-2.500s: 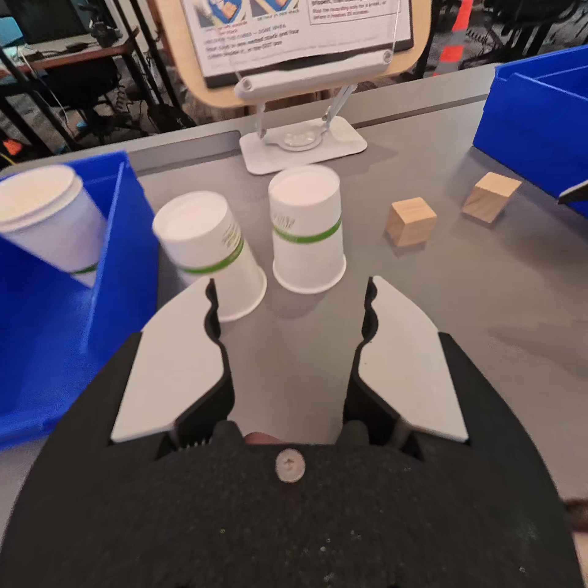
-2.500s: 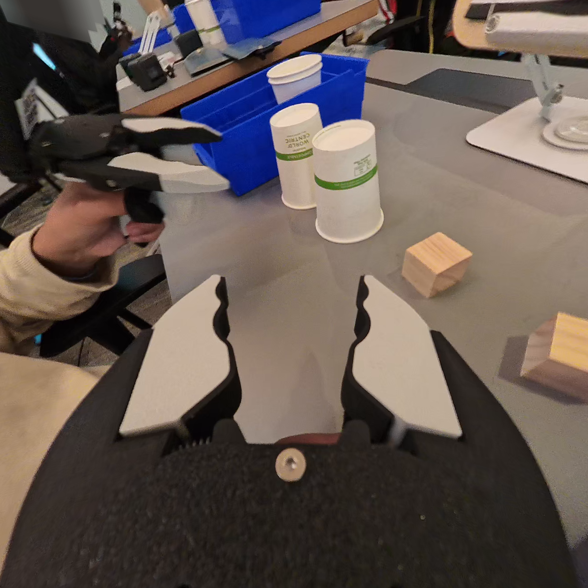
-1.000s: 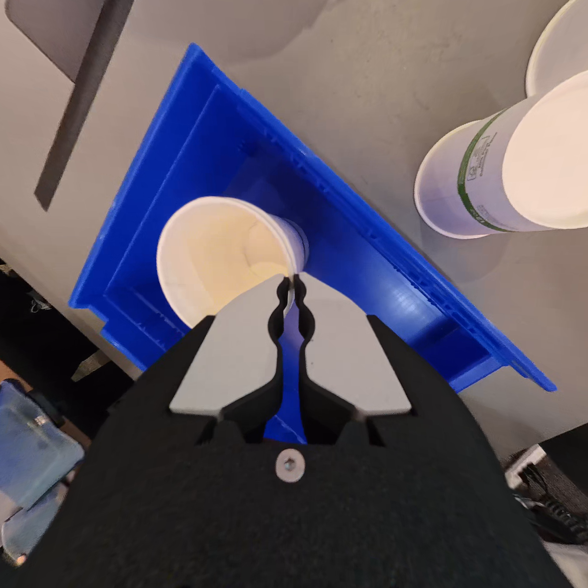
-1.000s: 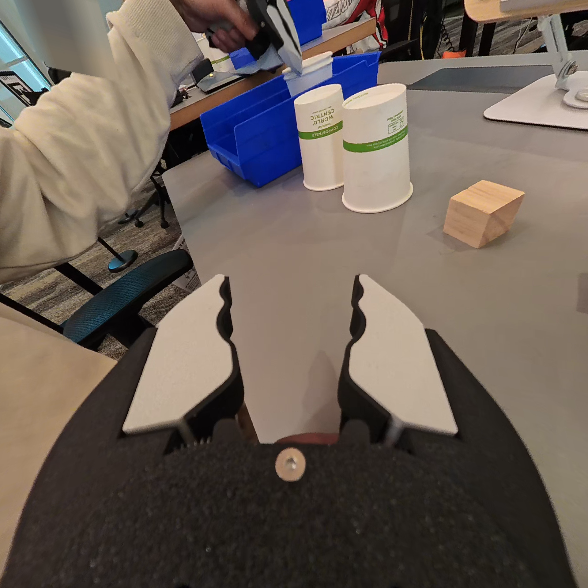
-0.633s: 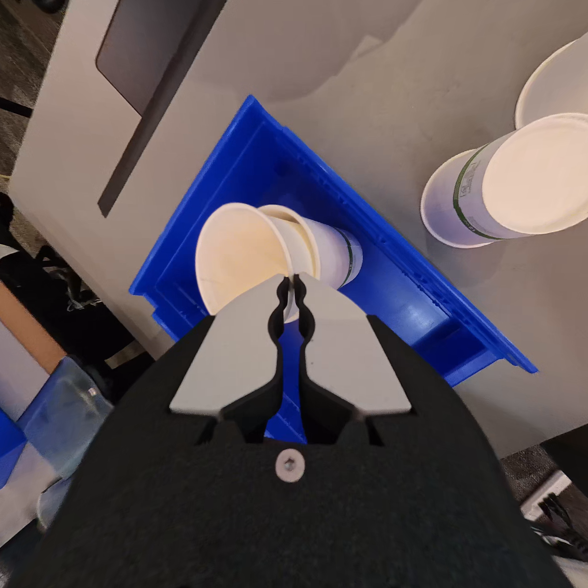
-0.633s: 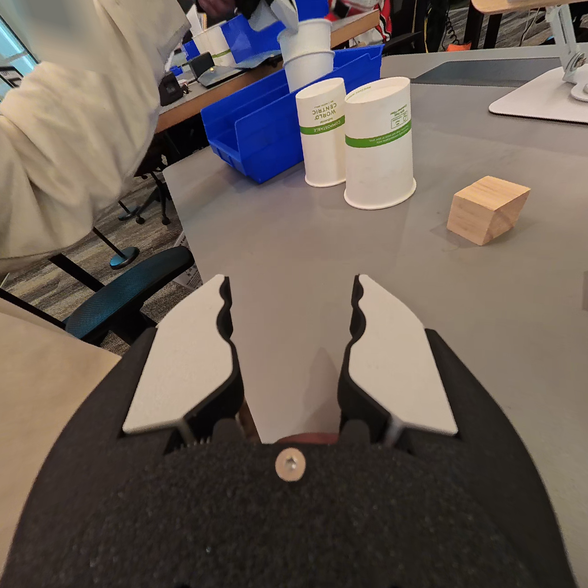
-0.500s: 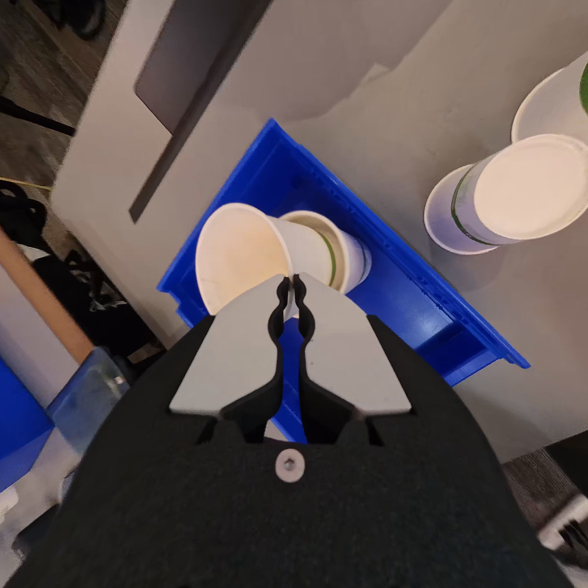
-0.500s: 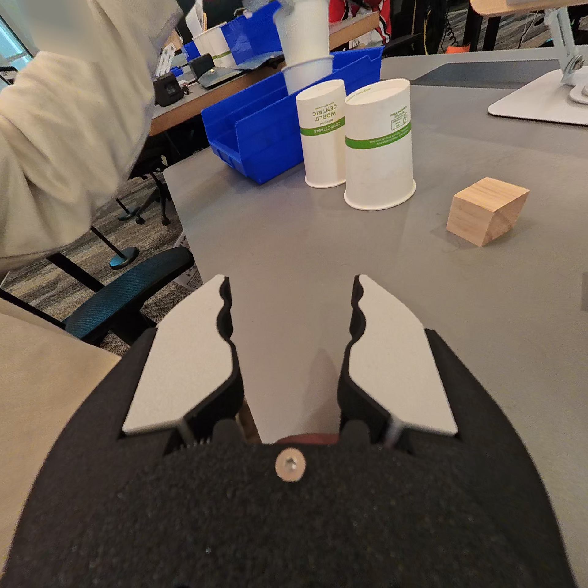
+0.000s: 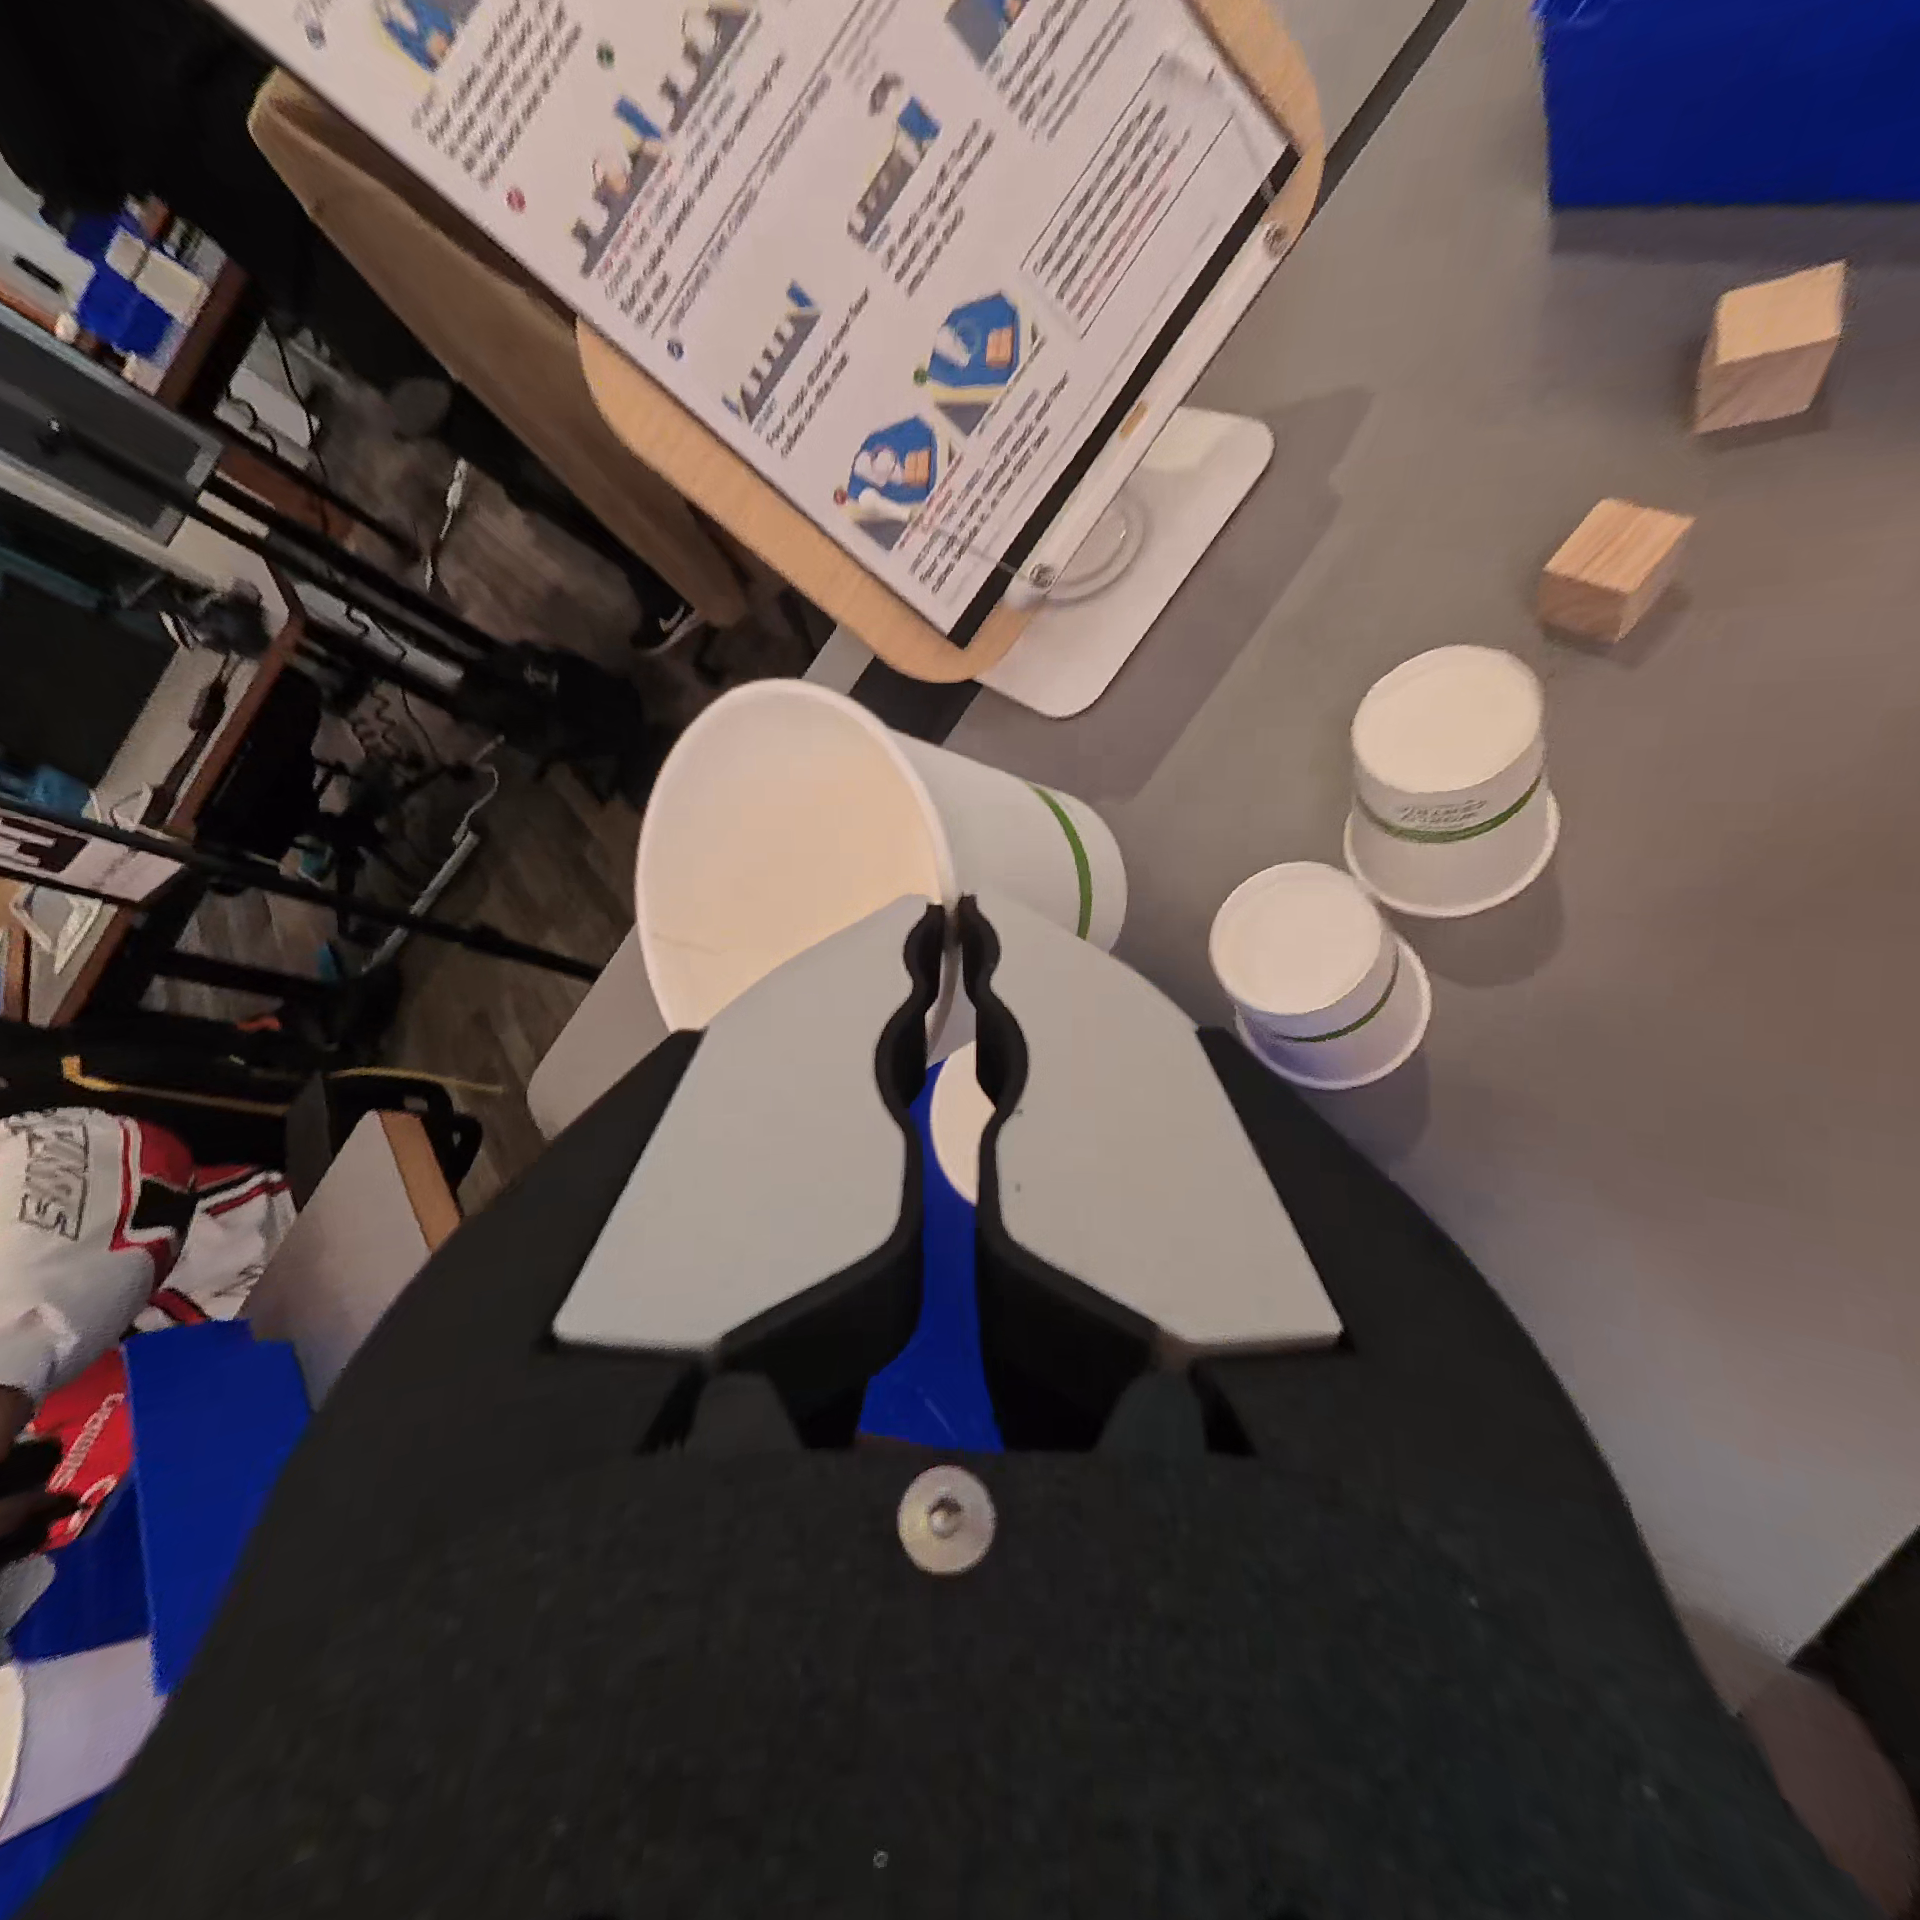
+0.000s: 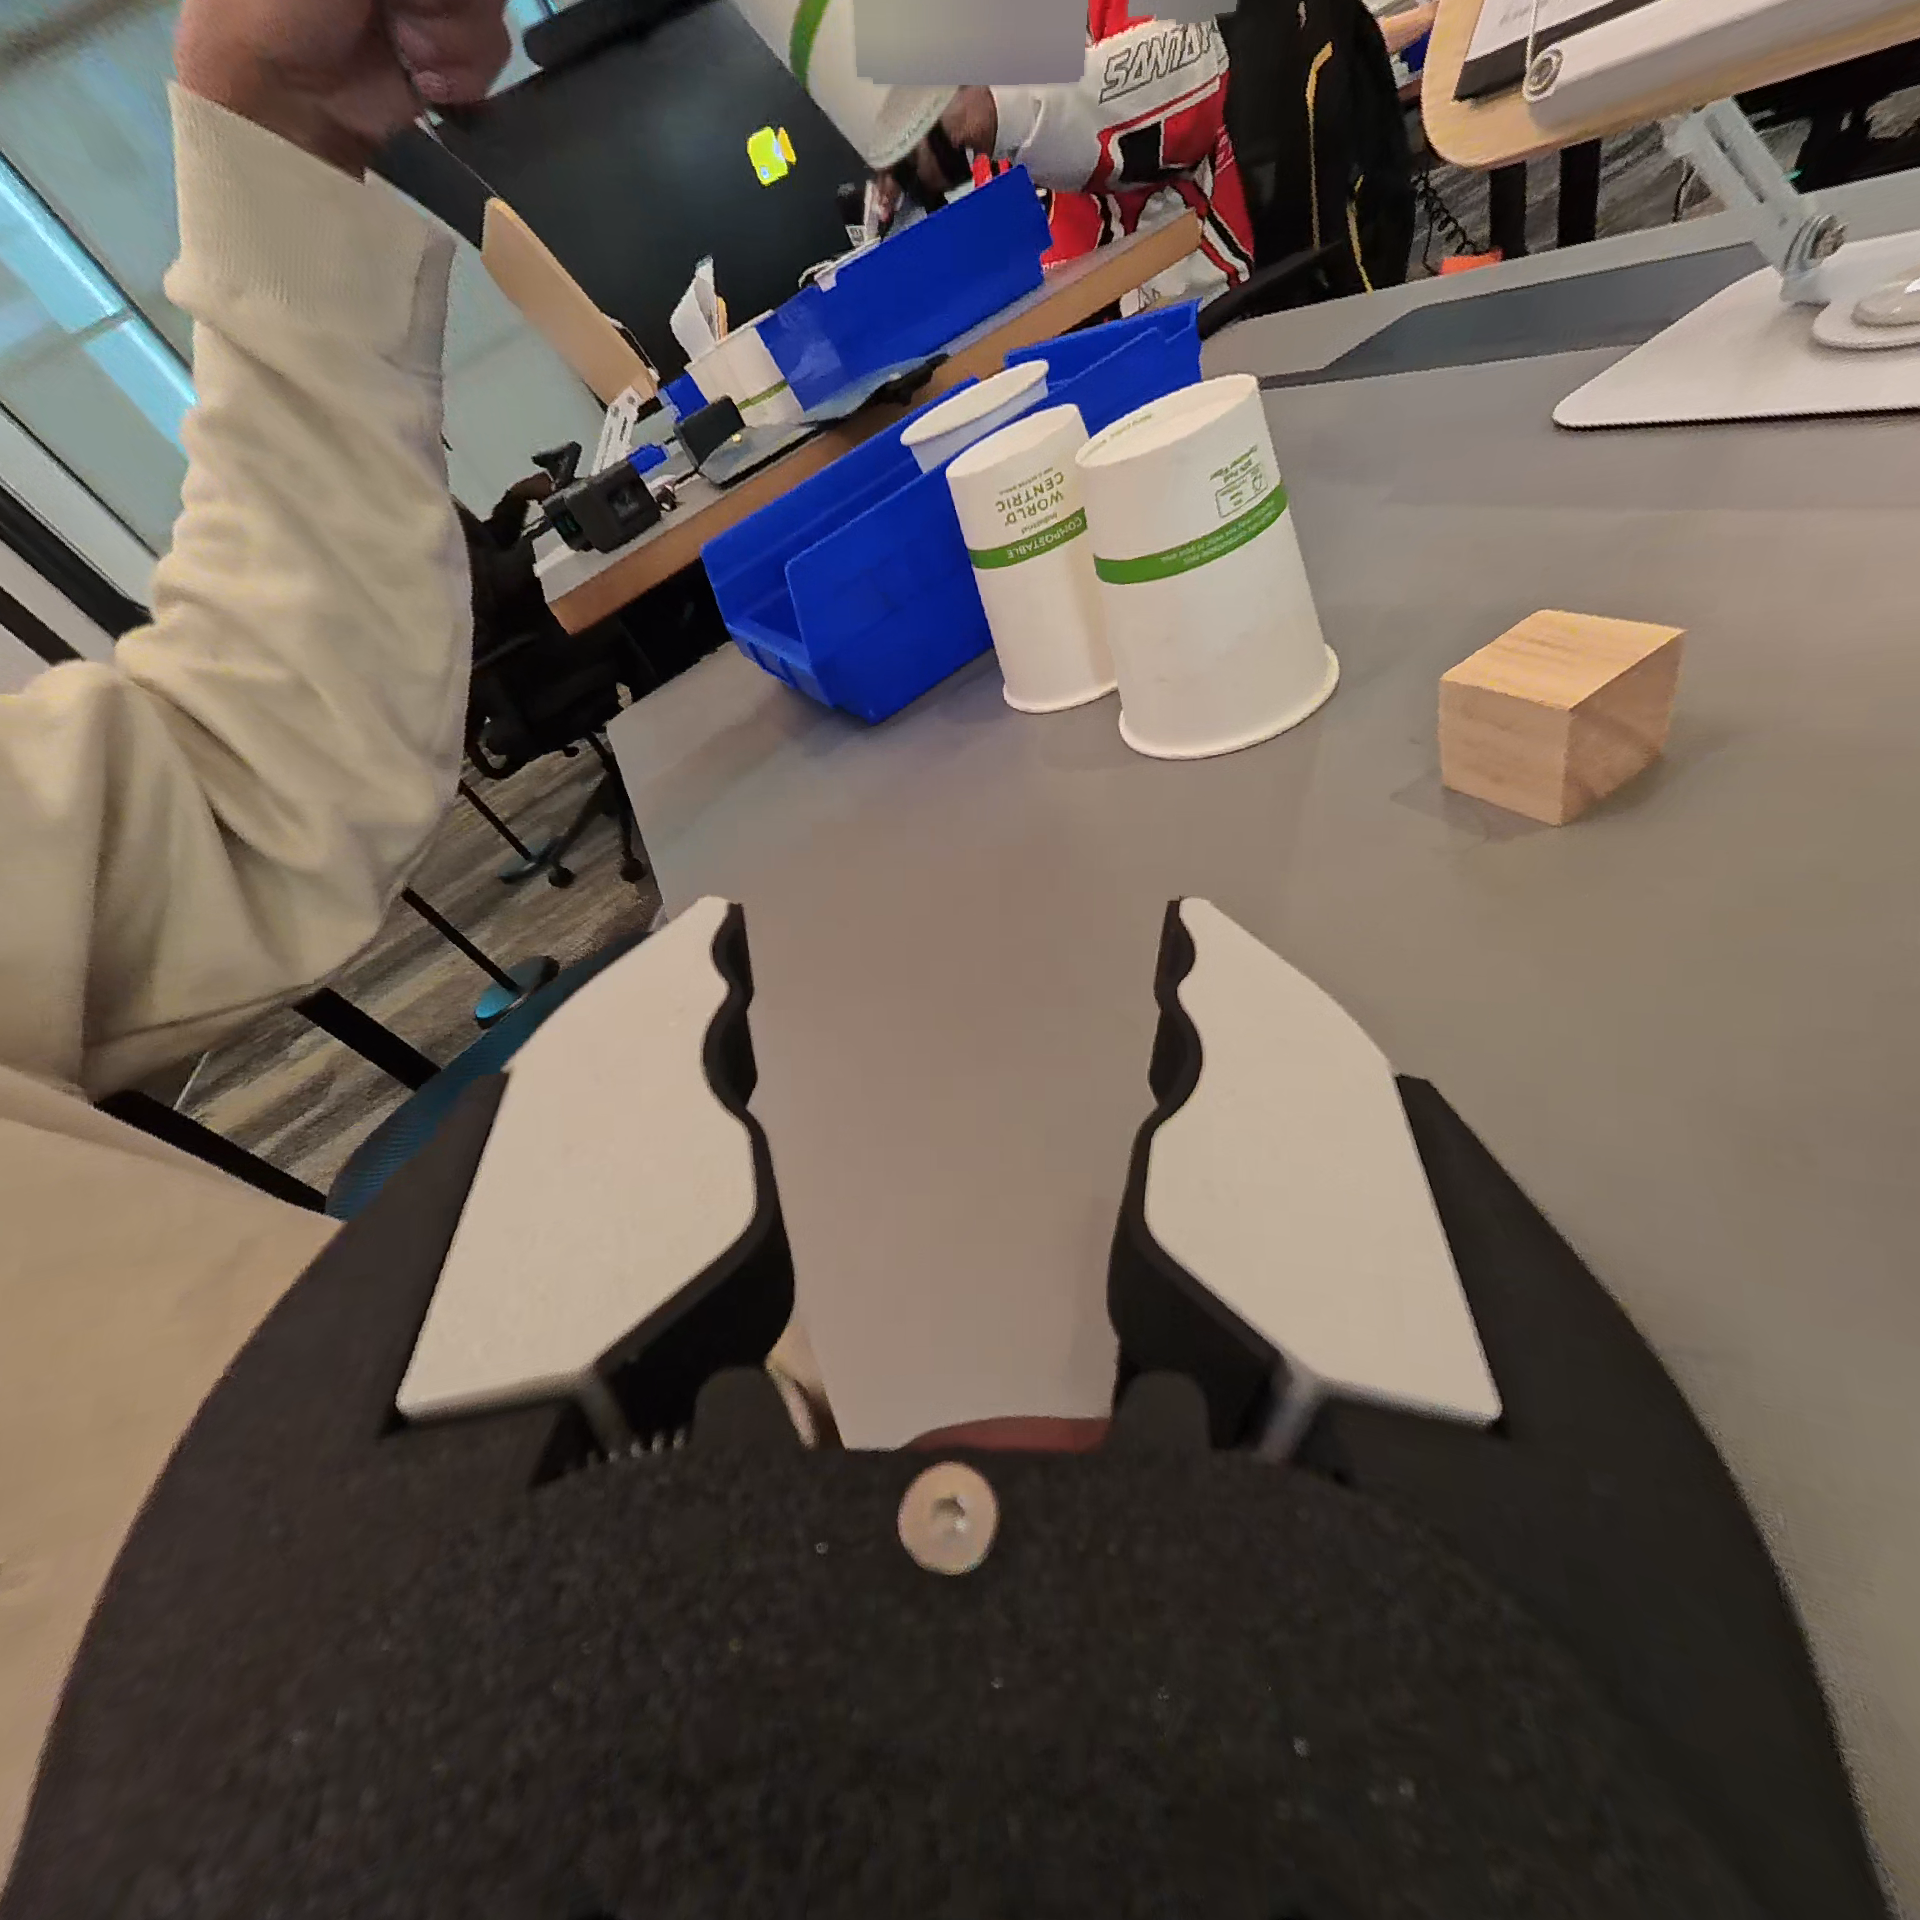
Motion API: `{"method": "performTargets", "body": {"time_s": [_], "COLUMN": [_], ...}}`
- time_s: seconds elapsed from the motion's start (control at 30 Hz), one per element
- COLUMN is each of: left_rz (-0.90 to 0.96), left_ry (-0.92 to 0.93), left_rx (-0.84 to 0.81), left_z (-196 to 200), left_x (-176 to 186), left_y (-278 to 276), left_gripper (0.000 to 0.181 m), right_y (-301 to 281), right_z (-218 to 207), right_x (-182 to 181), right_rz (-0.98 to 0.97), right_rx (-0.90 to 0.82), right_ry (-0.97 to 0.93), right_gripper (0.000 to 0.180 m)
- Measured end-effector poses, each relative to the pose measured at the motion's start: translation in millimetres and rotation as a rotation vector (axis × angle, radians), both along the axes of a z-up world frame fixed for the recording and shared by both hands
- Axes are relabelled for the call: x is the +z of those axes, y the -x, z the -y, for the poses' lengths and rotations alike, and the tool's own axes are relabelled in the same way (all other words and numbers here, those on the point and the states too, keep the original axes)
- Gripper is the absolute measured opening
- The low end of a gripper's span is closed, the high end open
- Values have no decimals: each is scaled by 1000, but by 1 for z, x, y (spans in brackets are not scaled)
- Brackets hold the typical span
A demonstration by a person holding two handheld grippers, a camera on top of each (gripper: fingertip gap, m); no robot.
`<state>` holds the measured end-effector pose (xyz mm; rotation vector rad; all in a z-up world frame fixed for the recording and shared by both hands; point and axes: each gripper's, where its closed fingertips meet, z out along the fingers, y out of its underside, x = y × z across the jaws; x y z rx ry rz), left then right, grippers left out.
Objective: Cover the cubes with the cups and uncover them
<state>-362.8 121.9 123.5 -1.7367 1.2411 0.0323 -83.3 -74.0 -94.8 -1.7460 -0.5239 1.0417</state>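
Grey and matte, the desk [image 10: 1039, 894] carries most of the task's things near its left edge. The left tool [image 9: 951, 914] is pinched narrow on the rim of a white paper cup [image 9: 831, 842] with a green band, held in the air and tilted so its open mouth faces the camera; the cup's inside is plain and cream-toned. In the right wrist view this raised cup [image 10: 842, 62] shows at the top of the picture, above a cream sleeve [image 10: 301, 436].

Two more white cups with green bands stand upside down on the desk, the nearer inverted cup [image 10: 1195, 561] touching or just beside the farther inverted cup [image 10: 1029, 551]. A further cup [image 10: 966, 416] sits inside the blue bin [image 10: 873, 613] close behind them, at the desk's left edge.

One wooden cube [image 10: 1558, 707] lies uncovered to the right of the cups, apart from them; in the left wrist view a second wooden cube [image 9: 1766, 343] lies beyond it, near another blue bin [image 9: 1725, 94].

The right tool [image 10: 951, 925] is spread wide and holds nothing, low over a bare stretch of desk in front of the cups. A white stand base [image 10: 1745, 353] occupies the far right.
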Motion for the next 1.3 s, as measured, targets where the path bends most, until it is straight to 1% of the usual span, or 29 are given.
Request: {"method": "performTargets", "body": {"time_s": [0.03,0.07,0.13,0.23,0.33,0.4,0.47,0.57,0.67,0.7,0.73,0.77,0.87,1.0,1.03,1.1,1.17,1.2,1.3], "left_rz": [33,79,188,395,570,646,686,715,694,700,698,687,643,661,668,652,618,603,618], "left_ry": [-10,-15,-31,-72,-47,-37,-5,29,92,102,124,148,154,181,173,186,181,172,159], "left_rx": [-23,-58,-137,-236,-345,-393,-442,-489,-531,-540,-564,-586,-583,-577,-552,-535,-478,-429,-189], "left_z": [5,12,28,52,83,101,117,134,144,146,150,154,156,158,157,163,167,168,162], "left_x": [3,5,10,20,20,15,4,-13,-35,-39,-43,-47,-59,-64,-65,-71,-83,-93,-140], "left_y": [-7,-16,-38,-72,-106,-127,-148,-175,-199,-206,-212,-216,-223,-223,-221,-213,-198,-188,-158], "left_gripper": [3,3,3,3,3,3,3,3,3,3,3,3,3,3,10,41,63,70,70], "right_y": [1,3,10,28,42,50,50,49,45,42,38,32,24,20,20,16,9,4,-13], "right_z": [-1,-1,-4,-8,-18,-27,-38,-54,-62,-66,-69,-72,-73,-70,-70,-68,-66,-64,-58], "right_x": [1,3,17,50,87,110,130,142,139,134,128,123,113,112,112,114,115,113,102], "right_rz": [-12,-38,-164,-441,-721,-858,-983,-1087,-1125,-1116,-1119,-1128,-1117,-1035,-997,-926,-833,-776,-602], "right_rx": [-2,-2,10,103,232,306,332,325,311,280,253,241,245,226,208,170,121,91,-23], "right_ry": [0,0,19,99,205,251,275,301,316,316,312,317,313,264,242,188,133,103,31], "right_gripper": [76,77,80,86,93,96,99,103,110,108,99,86,83,83,83,82,82,82,82]}}
